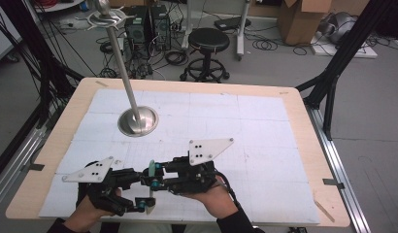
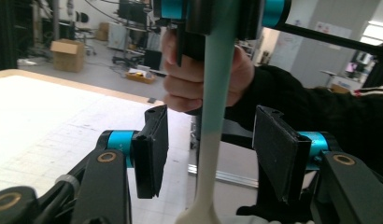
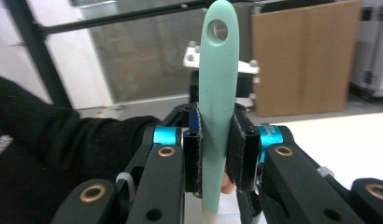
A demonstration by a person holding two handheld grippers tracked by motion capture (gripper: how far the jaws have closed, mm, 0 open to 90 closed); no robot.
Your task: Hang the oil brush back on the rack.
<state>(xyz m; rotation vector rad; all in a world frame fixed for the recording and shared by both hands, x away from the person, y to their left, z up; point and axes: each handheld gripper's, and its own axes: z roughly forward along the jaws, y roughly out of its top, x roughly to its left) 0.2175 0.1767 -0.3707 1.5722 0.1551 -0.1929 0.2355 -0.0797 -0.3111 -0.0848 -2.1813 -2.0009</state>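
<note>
The right gripper (image 3: pixel 217 156) clamped the spoon (image 3: pixel 217 93) at mid-handle above the desk's (image 1: pixel 294 104) near edge. The spoon's long axis ran upright between the left gripper's (image 2: pixel 208 154) wide-open fingers (image 2: pixel 152 149), touching neither; the left gripper held nothing.

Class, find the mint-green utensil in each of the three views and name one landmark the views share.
High view: mint-green utensil low centre, between both tongs.
Left gripper view: centre, between open jaws, untouched.
Right gripper view: centre, clamped upright, hole on top.
Shared landmark: white gridded table.
</note>
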